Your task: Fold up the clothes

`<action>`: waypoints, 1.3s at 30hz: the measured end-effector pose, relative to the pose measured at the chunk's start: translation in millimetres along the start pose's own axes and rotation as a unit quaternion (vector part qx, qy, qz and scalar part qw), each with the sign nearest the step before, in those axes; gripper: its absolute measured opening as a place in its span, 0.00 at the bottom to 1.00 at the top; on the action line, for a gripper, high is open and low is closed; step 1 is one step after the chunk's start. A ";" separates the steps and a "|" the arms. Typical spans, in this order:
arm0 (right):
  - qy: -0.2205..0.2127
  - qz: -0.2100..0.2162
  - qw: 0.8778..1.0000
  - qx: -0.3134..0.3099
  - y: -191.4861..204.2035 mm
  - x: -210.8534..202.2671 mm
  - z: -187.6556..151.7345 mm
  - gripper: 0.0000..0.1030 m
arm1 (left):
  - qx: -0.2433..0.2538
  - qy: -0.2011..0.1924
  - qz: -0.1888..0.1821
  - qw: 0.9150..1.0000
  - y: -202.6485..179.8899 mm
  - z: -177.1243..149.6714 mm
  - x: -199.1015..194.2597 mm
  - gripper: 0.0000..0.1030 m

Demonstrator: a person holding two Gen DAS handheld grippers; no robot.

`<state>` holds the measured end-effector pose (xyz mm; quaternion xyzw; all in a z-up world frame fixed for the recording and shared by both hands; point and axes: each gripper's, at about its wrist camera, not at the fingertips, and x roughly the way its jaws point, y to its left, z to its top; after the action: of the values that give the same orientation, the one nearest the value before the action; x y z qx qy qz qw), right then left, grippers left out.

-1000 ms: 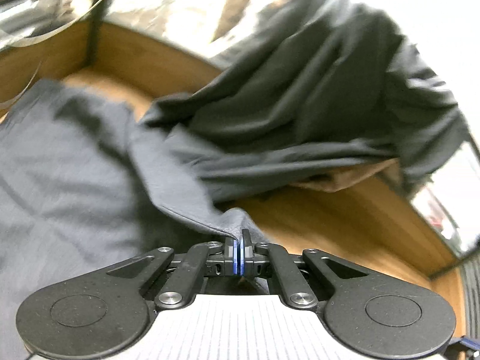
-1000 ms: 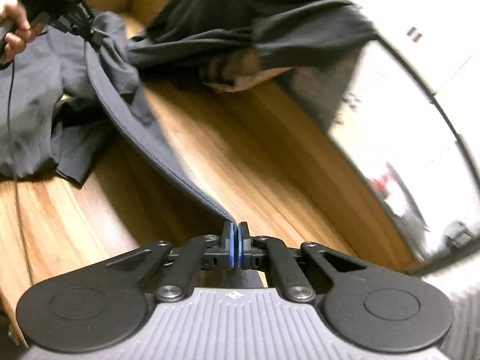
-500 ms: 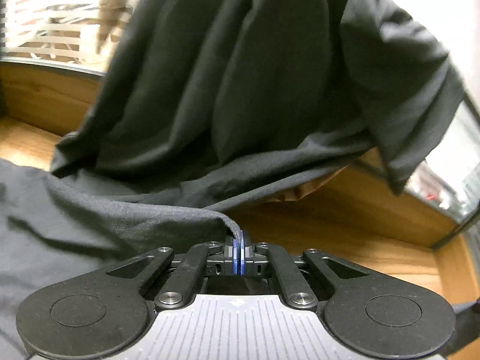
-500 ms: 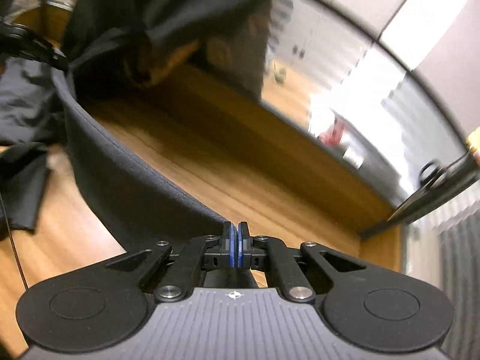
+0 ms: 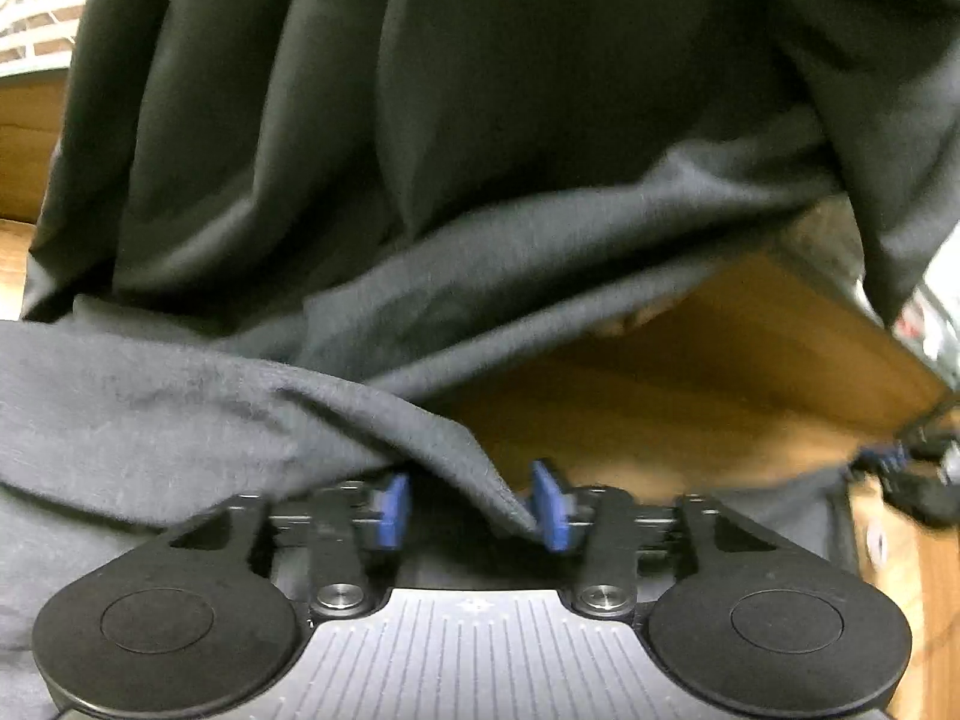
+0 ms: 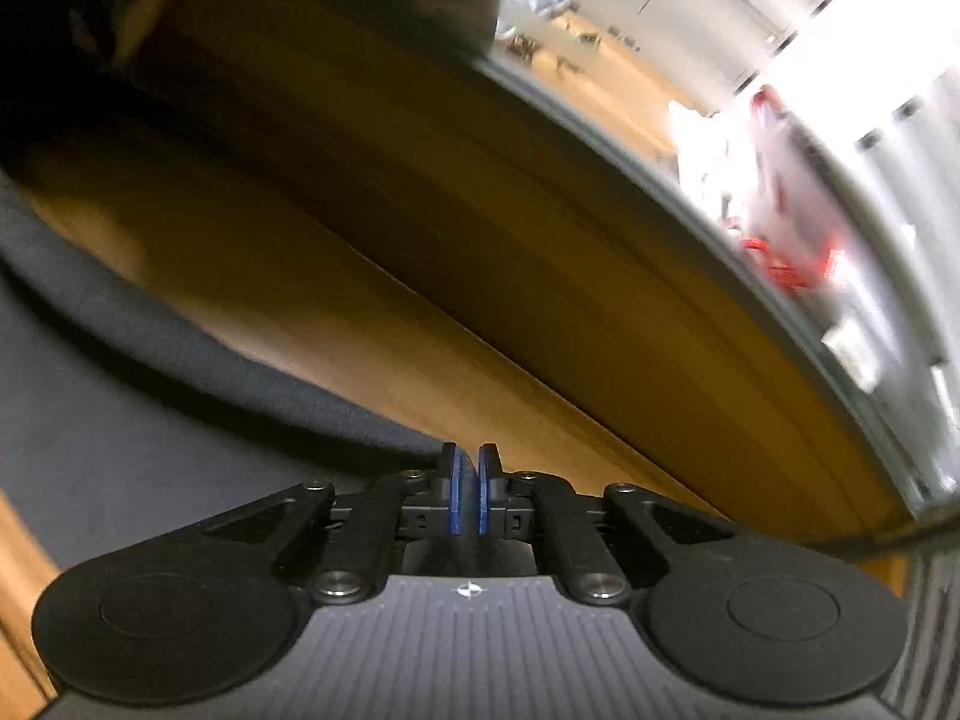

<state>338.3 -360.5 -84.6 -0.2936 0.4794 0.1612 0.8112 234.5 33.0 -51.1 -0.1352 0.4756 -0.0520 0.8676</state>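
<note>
A grey garment [image 5: 150, 408] lies on the wooden table [image 5: 660, 390], its folded edge draped over my left gripper [image 5: 471, 507]. The left jaws are opening: the blue pads [image 5: 393, 510] stand well apart with the cloth edge loose between them, unpressed. In the right wrist view the same garment [image 6: 120, 420] spreads at the lower left, its hem running up to the left finger of my right gripper [image 6: 474, 495]. Its jaws are opening too, with a narrow gap showing between the pads. The right gripper [image 5: 888, 462] also shows at the left view's right edge.
A heap of dark clothes [image 5: 480, 120] rises right behind the left gripper, a tan piece peeking from under it. The table's far edge [image 6: 720, 252] curves across the right view; beyond it lies the floor with blurred red and white things [image 6: 780, 210].
Both grippers sank toward the table and closer to the dark heap. The left jaws went from shut on the grey hem to wide apart. The right pads parted slightly.
</note>
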 end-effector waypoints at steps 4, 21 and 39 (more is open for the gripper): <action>-0.013 0.020 0.999 0.045 -16.0 3.4 4.3 0.48 | 0.037 0.022 0.012 0.999 -1.4 -10.7 -15.6 0.66; 0.038 0.054 0.964 0.258 -15.3 -27.0 -130.0 0.69 | 0.048 0.061 0.039 0.996 21.2 -90.1 -87.7 0.73; -0.036 0.000 0.965 0.260 -29.7 -73.2 -130.3 0.01 | 0.046 0.093 0.065 0.992 35.1 -169.5 -143.3 0.73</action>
<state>229.7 -464.3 -59.1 -0.0665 0.4757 0.0414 0.8761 13.2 66.6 -31.5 -0.0588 0.5593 -0.0295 0.8264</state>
